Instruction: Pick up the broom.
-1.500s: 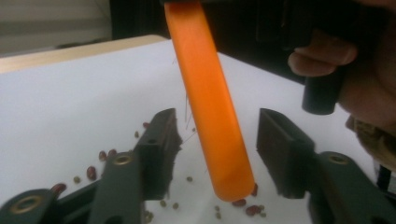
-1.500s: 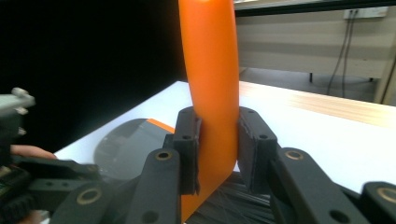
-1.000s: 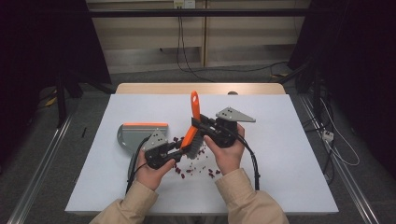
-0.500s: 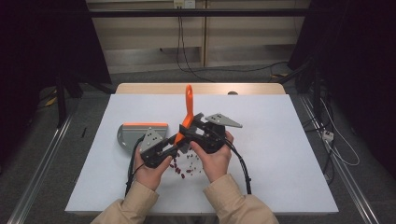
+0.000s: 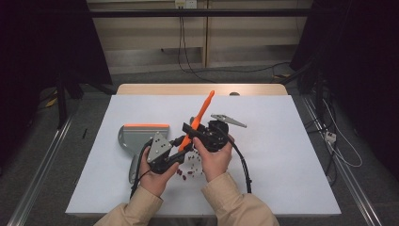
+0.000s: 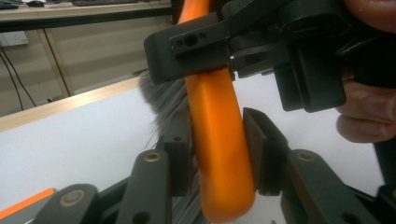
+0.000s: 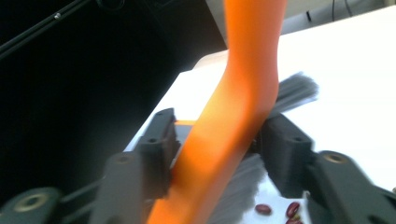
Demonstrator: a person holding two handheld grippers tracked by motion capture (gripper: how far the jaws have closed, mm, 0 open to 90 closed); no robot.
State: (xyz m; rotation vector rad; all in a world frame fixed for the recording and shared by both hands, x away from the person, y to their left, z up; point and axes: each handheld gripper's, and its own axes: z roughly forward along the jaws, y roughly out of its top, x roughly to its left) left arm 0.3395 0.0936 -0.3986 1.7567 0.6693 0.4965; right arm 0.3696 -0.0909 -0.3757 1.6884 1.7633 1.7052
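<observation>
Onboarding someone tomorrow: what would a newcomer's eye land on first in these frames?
The orange brush, slanting up over the middle of the white table, with both tongs on it: the left tongs shut on its lower end, the right tongs just closing around the handle above. Then the dark red beans scattered beneath the hands, and the grey dustpan lying left.

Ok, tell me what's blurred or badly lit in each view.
High view: table evenly lit, surroundings dark, beans tiny. Left gripper view: brush handle close and soft, background sharper. Right gripper view: handle smeared with blur and glare, left half of the frame nearly black.
</observation>
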